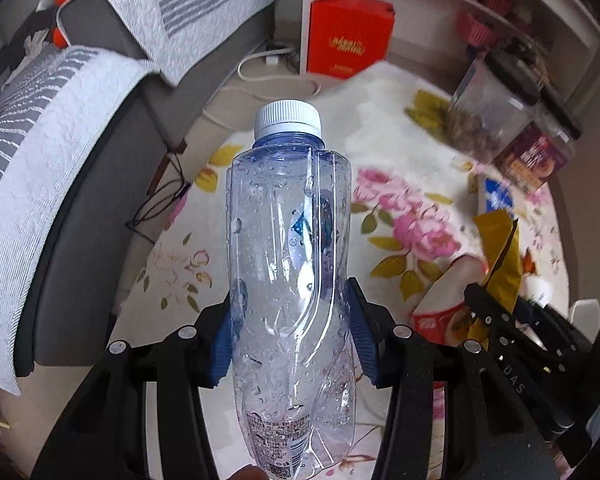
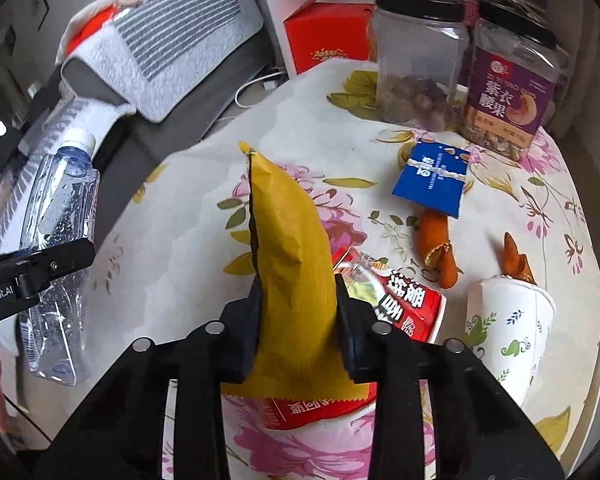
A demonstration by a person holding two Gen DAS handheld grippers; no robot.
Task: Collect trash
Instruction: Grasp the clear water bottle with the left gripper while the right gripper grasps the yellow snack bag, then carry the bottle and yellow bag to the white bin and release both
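Observation:
My left gripper (image 1: 292, 332) is shut on an empty clear plastic bottle (image 1: 288, 264) with a white cap, held upright above the left edge of the floral table; the bottle also shows in the right wrist view (image 2: 58, 216). My right gripper (image 2: 298, 320) is shut on a yellow wrapper (image 2: 288, 240), lifted over the table; the wrapper also shows in the left wrist view (image 1: 500, 248). On the table lie a red snack packet (image 2: 400, 304), a blue packet (image 2: 432, 178), orange peel pieces (image 2: 436, 248) and a tipped paper cup (image 2: 508, 332).
Two black-lidded jars (image 2: 420, 56) stand at the table's far side. A grey sofa with striped covers (image 1: 52, 168) is to the left. A red box (image 1: 348, 36) sits in a white shelf unit behind. Cables (image 1: 260, 68) lie on the floor.

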